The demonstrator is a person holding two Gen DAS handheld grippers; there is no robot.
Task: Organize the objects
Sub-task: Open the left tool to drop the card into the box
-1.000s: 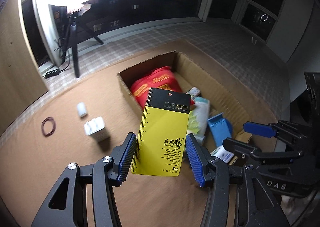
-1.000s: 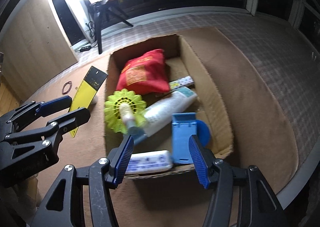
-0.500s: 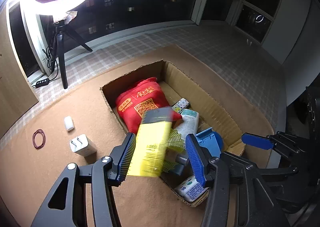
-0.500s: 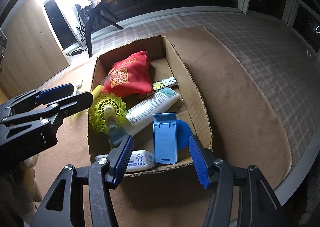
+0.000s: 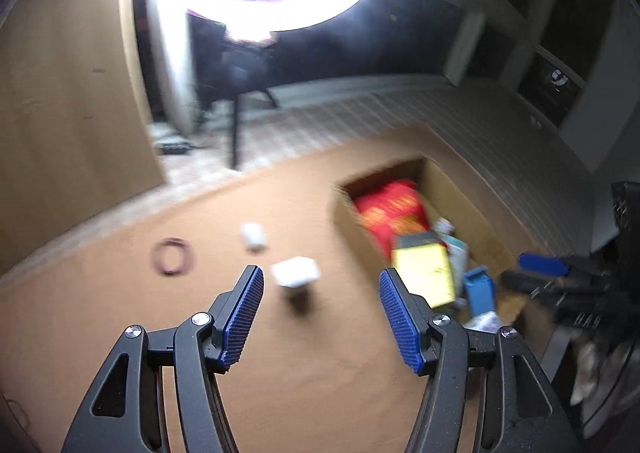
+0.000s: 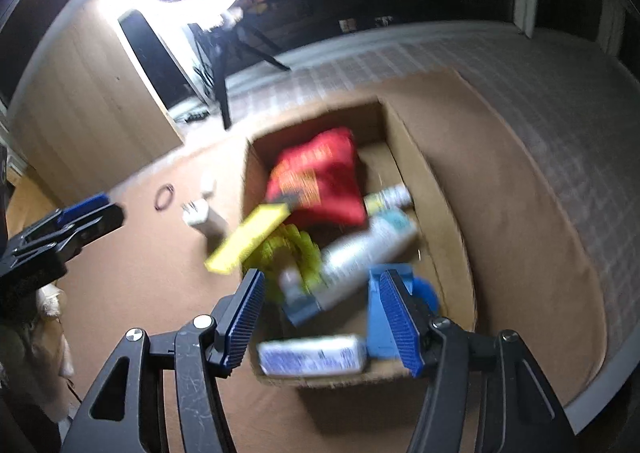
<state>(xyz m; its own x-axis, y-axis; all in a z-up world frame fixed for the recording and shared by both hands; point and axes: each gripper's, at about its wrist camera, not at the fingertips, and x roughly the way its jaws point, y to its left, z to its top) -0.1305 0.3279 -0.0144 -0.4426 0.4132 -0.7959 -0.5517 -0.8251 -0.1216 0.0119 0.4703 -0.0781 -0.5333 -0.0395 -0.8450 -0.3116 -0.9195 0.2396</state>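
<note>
Blurring nearly everything, motion smear is softening both views, so no writing is coming through legibly anywhere.

In the left wrist view, a dark hair tie [image 5: 173, 255] is lying far left on the brown mat [image 5: 120, 313], with a small white cylinder [image 5: 253, 236] to its right and a white charger plug [image 5: 295, 272] nearer the camera. The left gripper [image 5: 320, 317] is hanging above the mat with its jaws opening and nothing between them. Further right, the cardboard box [image 5: 480, 209] is showing a red bag [image 5: 390, 209], and the yellow card [image 5: 426, 269] is lying tilted over the contents, its dark top edge toward the bag. A blue stand [image 5: 478, 289] is sitting beside it, partly cut off by the box wall. The right gripper [image 5: 560, 277] is reaching in from the right edge, too smeared to read.

In the right wrist view, the left gripper [image 6: 76, 221] is entering at the left. The yellow card [image 6: 248, 237] is overhanging the box's left wall, covering part of a yellow-green shuttlecock [image 6: 292, 249]. A white tube [image 6: 360, 253] is printed with unreadable streaks, as is the white and blue packet [image 6: 312, 355] at the near wall. The right gripper [image 6: 322, 321] is hovering over the box, jaws apart and gripping nothing, hiding part of the blue stand [image 6: 380, 317].
</note>
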